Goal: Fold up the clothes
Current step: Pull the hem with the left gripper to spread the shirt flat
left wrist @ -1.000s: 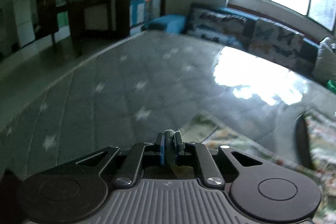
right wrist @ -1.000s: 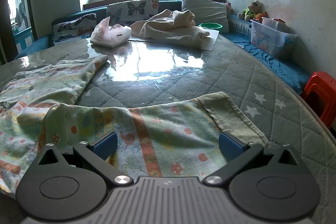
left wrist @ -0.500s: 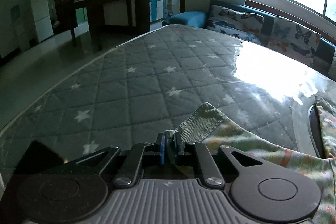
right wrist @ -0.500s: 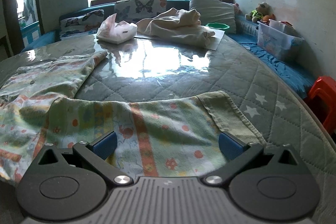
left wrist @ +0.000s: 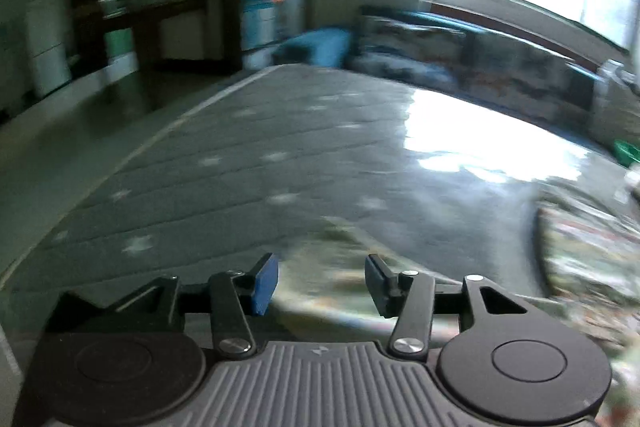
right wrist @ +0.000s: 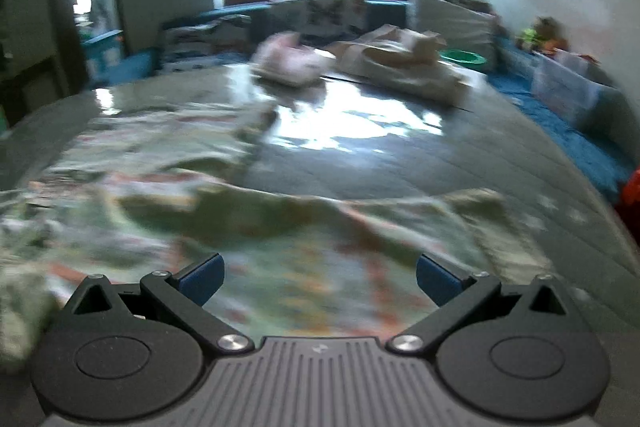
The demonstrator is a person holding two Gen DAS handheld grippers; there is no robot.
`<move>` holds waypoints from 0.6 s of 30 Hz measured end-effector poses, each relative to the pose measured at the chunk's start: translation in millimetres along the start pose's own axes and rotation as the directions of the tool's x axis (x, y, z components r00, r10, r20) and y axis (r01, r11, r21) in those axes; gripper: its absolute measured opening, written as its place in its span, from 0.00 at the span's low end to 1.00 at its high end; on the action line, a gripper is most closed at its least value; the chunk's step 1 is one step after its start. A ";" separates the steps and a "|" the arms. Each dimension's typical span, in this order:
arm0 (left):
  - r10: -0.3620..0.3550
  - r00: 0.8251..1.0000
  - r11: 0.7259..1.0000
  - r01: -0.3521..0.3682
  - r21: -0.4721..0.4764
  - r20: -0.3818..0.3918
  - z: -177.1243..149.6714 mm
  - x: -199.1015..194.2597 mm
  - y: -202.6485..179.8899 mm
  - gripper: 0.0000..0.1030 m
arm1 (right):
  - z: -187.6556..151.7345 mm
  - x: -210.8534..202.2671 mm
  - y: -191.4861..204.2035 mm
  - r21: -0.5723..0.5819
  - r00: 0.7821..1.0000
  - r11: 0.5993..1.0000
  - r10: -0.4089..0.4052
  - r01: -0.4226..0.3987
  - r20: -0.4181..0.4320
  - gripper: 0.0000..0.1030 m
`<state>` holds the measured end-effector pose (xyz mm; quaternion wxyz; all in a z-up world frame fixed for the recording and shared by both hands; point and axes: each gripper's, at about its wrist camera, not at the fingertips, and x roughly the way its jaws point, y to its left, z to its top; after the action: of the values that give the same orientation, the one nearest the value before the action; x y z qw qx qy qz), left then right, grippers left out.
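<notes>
Watching both wrist views smear badly; detail is poor, so my read is cautious. Left gripper (left wrist: 321,281) has its jaws parted with nothing between them, held over the near edge of the printed garment (right wrist: 304,247), which lies spread across the near half of the quilted mattress (left wrist: 248,163). Right gripper (right wrist: 319,281) is also spread wide and empty, hovering over the garment's middle, its ribbed cuff (right wrist: 504,227) off to the right. A second printed piece (right wrist: 160,143) lies farther left, its edge meeting or overlapping the first; I cannot tell which.

Risks as I judge them:
- Blur hides the hem. A blind close could pinch two layers or miss the cloth.
- The mattress surface looks glossy, perhaps plastic-covered. Cloth may slide when dragged, skewing any fold.
- Where the two pieces meet, I could lift both together.
- The garment sits near the mattress edge; a careless pull could tip it off.
</notes>
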<state>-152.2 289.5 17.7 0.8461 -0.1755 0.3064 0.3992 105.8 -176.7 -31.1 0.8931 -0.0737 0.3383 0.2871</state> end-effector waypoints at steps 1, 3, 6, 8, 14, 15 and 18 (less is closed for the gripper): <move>-0.045 0.999 0.999 0.046 0.024 -0.006 -1.6 -2.9 -11.9 0.51 | 2.7 1.3 8.6 -0.006 1.000 1.000 0.022 -0.022 0.001 1.00; -0.139 0.990 0.988 0.140 0.072 -0.017 -8.2 -7.2 -38.3 0.52 | 7.8 4.1 25.3 -0.020 0.997 0.997 0.072 -0.072 0.005 1.00; -0.249 0.967 0.956 0.253 0.150 -0.048 -20.4 -10.3 -76.4 0.52 | 12.5 6.9 51.4 -0.054 0.991 0.990 0.134 -0.134 0.011 1.00; -0.310 0.948 0.926 0.319 0.204 -0.076 -28.7 -11.2 -100.9 0.51 | 14.2 8.8 65.3 -0.085 0.987 0.984 0.161 -0.159 0.010 1.00; -0.414 0.899 0.841 0.437 0.319 -0.143 -55.2 -15.4 -156.3 0.34 | 8.2 12.9 99.0 -0.168 0.981 0.967 0.195 -0.192 0.002 1.00; -0.421 0.894 0.832 0.447 0.328 -0.152 -57.7 -14.0 -160.0 0.32 | 6.2 13.5 101.5 -0.181 0.981 0.964 0.196 -0.194 -0.005 1.00; -0.422 0.889 0.806 0.458 0.376 -0.179 -72.0 -12.7 -170.5 0.26 | 0.1 15.1 108.9 -0.220 0.980 0.955 0.199 -0.200 -0.025 1.00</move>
<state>-52.1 137.6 -19.0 0.9191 -0.0785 0.3699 0.1112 53.7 -79.9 -33.9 0.8454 -0.1383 0.3110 0.4116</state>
